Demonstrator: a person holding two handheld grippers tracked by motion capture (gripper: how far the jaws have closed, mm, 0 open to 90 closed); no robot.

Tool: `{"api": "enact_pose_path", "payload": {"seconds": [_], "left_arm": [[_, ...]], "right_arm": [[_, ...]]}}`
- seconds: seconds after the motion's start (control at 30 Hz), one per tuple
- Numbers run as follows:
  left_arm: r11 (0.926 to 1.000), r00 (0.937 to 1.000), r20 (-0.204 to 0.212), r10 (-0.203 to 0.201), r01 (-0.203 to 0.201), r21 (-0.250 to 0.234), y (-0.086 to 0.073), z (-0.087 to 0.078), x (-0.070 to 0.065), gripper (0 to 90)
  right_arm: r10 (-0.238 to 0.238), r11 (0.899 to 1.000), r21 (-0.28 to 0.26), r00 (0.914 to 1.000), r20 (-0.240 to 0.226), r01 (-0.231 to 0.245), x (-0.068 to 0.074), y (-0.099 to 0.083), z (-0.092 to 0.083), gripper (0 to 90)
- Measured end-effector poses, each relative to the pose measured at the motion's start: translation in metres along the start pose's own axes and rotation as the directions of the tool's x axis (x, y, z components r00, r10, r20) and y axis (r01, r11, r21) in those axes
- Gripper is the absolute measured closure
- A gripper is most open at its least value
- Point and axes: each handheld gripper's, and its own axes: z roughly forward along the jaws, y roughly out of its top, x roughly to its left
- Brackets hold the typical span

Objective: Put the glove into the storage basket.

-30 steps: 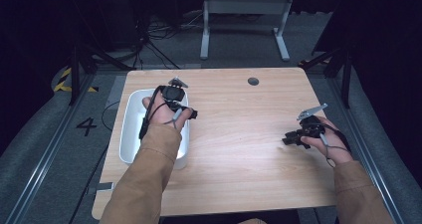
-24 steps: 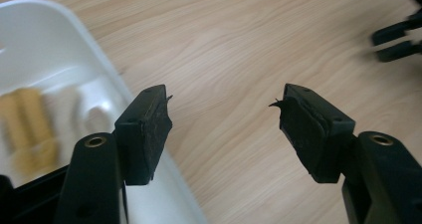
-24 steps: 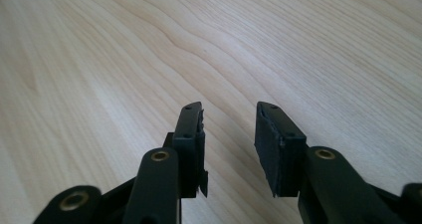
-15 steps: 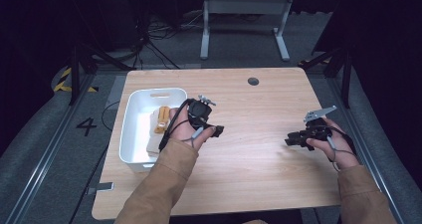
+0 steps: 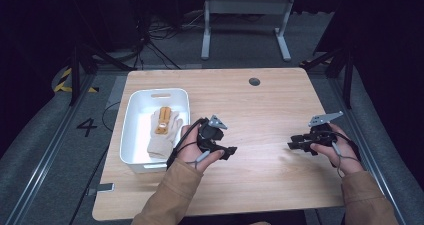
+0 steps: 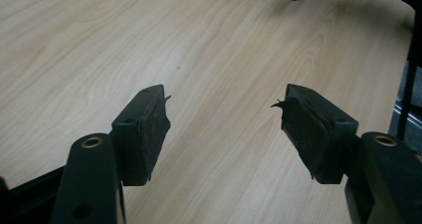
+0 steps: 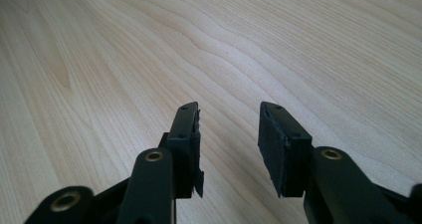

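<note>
Glove [image 5: 162,130] in bin [image 5: 131,135], left gripper [image 5: 231,151] empty beside

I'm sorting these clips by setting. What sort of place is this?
Probably a lab or recording workspace, not a home. A light wooden table stands on grey carpet between dark metal floor rails, one marked with a number. Loose cables trail behind, and on the table sits a white plastic bin.

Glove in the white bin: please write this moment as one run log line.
glove: lying in white bin | left gripper: open, empty, over table right of bin | right gripper: open, empty, jaws just opening
</note>
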Motion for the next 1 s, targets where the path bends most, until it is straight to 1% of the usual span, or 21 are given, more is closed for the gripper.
{"api": "enact_pose_path", "payload": {"seconds": [0.03,0.07,0.1,0.13,0.17,0.2,0.27,0.33,0.43,0.47,0.5,0.53,0.6,0.63,0.67,0.7,0.77,0.83,0.93,0.97,1.0], "left_arm": [[1.0000,1.0000,0.008,-0.004,0.004,0.008,-0.002,0.004,-0.001,35.4],[0.9994,0.9999,0.015,0.006,-0.007,0.033,-0.004,0.009,-0.002,35.4],[0.9981,0.9991,0.034,0.025,-0.027,0.055,-0.006,0.014,-0.002,35.4],[0.9974,0.9978,0.059,0.029,-0.033,0.064,-0.009,0.018,-0.003,35.4],[0.9974,0.9970,0.074,0.023,-0.028,0.066,-0.011,0.022,-0.003,35.4],[0.9975,0.9968,0.079,0.015,-0.020,0.068,-0.014,0.026,-0.003,35.5],[0.9960,0.9968,0.075,0.029,-0.035,0.082,-0.018,0.035,-0.002,35.7],[0.9949,0.9970,0.074,0.024,-0.031,0.096,-0.022,0.042,-0.001,35.7],[0.9920,0.9955,0.093,0.019,-0.031,0.122,-0.028,0.054,0.002,36.6],[0.9920,0.9955,0.093,0.019,-0.031,0.122,-0.028,0.054,0.002,37.4],[0.9863,0.9917,0.128,0.009,-0.030,0.163,-0.031,0.063,0.004,37.2],[0.9830,0.9904,0.137,0.015,-0.040,0.180,-0.032,0.066,0.004,36.1],[0.9776,0.9899,0.133,0.050,-0.076,0.196,-0.035,0.072,0.003,34.3],[0.9777,0.9889,0.130,0.071,-0.095,0.187,-0.035,0.074,0.002,33.0],[0.9777,0.9889,0.130,0.071,-0.095,0.187,-0.035,0.074,0.002,31.8],[0.9764,0.9872,0.134,0.086,-0.111,0.186,-0.035,0.075,0.001,31.8],[0.9778,0.9863,0.127,0.106,-0.126,0.167,-0.036,0.076,0.000,31.7],[0.9758,0.9846,0.123,0.123,-0.143,0.165,-0.036,0.077,-0.001,31.6],[0.9773,0.9843,0.119,0.130,-0.147,0.152,-0.036,0.078,-0.001,31.7],[0.9807,0.9864,0.101,0.130,-0.143,0.134,-0.036,0.078,-0.001,31.5],[0.9804,0.9864,0.093,0.135,-0.147,0.132,-0.037,0.078,-0.002,31.4]], "right_arm": [[-0.001,1.000,0.000,1.0000,0.002,0.001,0.001,0.000,0.001,61.4],[-0.003,1.000,0.001,1.0000,0.002,0.003,0.001,0.000,0.002,61.4],[-0.004,1.000,0.005,1.0000,0.003,0.003,0.001,0.000,0.003,61.2],[-0.005,1.000,0.009,1.0000,0.006,0.005,0.001,0.000,0.004,61.2],[-0.004,1.000,0.014,1.0000,0.004,0.004,0.001,0.000,0.004,61.0],[-0.005,1.000,0.017,1.0000,0.001,0.005,0.001,-0.001,0.005,60.8],[-0.003,1.000,0.022,1.0000,0.005,0.003,0.000,-0.002,0.006,60.7],[-0.002,1.000,0.030,1.0000,0.004,0.002,0.000,-0.002,0.008,60.6],[-0.003,0.999,0.036,1.0000,0.004,0.002,-0.002,-0.003,0.010,60.3],[0.002,0.999,0.041,1.0000,0.005,-0.002,-0.002,-0.004,0.011,60.3],[-0.003,0.999,0.043,1.0000,0.007,0.002,-0.003,-0.005,0.011,60.2],[-0.001,0.999,0.046,1.0000,0.007,0.000,-0.003,-0.005,0.012,60.3],[-0.004,0.999,0.048,1.0000,0.007,0.004,-0.003,-0.006,0.013,60.2],[-0.003,0.999,0.050,1.0000,0.006,0.002,-0.003,-0.006,0.013,60.1],[-0.003,0.999,0.050,1.0000,0.006,0.002,-0.003,-0.006,0.013,60.1],[0.001,0.999,0.051,1.0000,0.003,-0.001,-0.004,-0.006,0.014,59.9],[0.004,0.999,0.052,1.0000,0.003,-0.004,-0.004,-0.007,0.015,59.9],[-0.002,0.998,0.058,1.0000,0.003,0.002,-0.005,-0.008,0.016,60.0],[-0.002,0.998,0.058,1.0000,0.002,0.002,-0.005,-0.008,0.017,59.9],[-0.004,0.998,0.058,1.0000,0.002,0.003,-0.004,-0.008,0.018,59.8],[-0.005,0.998,0.059,1.0000,0.002,0.005,-0.004,-0.008,0.018,59.7]]}}
